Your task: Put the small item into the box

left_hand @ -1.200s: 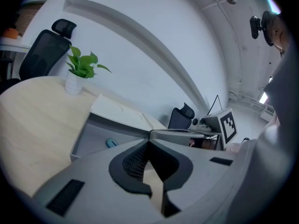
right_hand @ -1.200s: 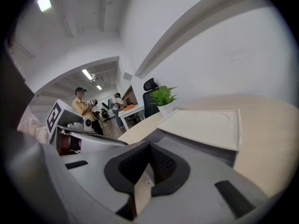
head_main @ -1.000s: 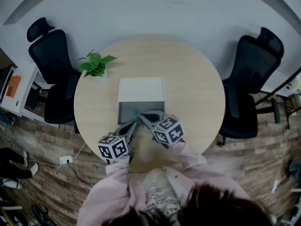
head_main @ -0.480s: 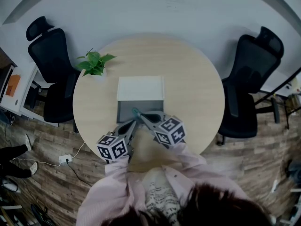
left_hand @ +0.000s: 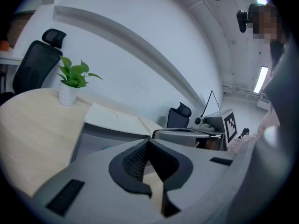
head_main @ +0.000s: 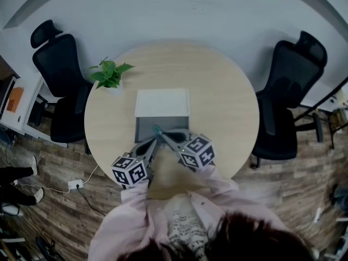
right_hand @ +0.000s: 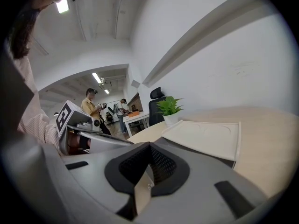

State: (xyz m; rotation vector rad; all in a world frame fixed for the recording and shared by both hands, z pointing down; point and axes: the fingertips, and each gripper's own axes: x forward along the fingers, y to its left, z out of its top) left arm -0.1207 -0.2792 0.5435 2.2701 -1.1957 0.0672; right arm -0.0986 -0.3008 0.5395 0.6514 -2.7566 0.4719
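A box [head_main: 144,130] stands open at the middle of the round table, its white lid [head_main: 162,103] lying flat behind the grey inside. A small teal item [head_main: 156,129] lies in the box near its front wall, and part of it also shows in the left gripper view [left_hand: 106,148]. My right gripper [head_main: 161,133] reaches over the front wall with its tips right beside the item; I cannot tell if they touch. Its jaws [right_hand: 149,146] are shut with nothing teal between them. My left gripper [head_main: 154,143] sits at the front wall, also shut [left_hand: 148,143] and empty.
A potted plant [head_main: 110,74] stands on the table at the far left of the box. Black office chairs [head_main: 60,69] [head_main: 291,91] flank the table. A white wall runs behind it. People [right_hand: 88,104] stand far off in the right gripper view.
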